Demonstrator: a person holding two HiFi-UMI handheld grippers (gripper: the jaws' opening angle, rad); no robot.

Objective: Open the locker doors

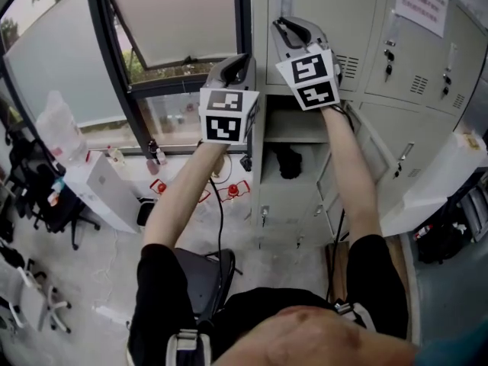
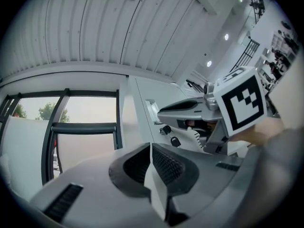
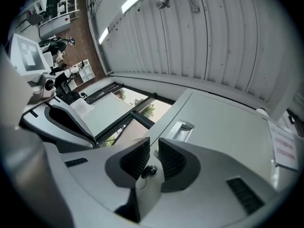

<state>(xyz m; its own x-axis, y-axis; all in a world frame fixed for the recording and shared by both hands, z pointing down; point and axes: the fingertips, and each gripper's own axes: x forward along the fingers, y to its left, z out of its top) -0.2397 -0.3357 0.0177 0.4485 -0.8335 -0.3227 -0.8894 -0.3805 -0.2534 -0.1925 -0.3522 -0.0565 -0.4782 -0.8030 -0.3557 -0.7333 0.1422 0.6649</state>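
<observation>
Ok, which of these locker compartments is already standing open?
The left column's compartment under the top door: its shelf and dark inside show, while the door above it and the doors to the right are shut.

Office, grey lockers (image 1: 366, 29), swivel chairs (image 1: 52, 208), window (image 1: 175, 21)

Extends left forearm (image 1: 179, 197) and right forearm (image 1: 354, 174) forward and up, side by side, both bare. Carries left tool (image 1: 236, 65) slightly lower than right tool (image 1: 290, 29), each tilted a little above level. Clamps left tool pads on a pale door edge (image 2: 156, 194). Closes right tool pads to a narrow gap on a dark key (image 3: 149, 171).
</observation>
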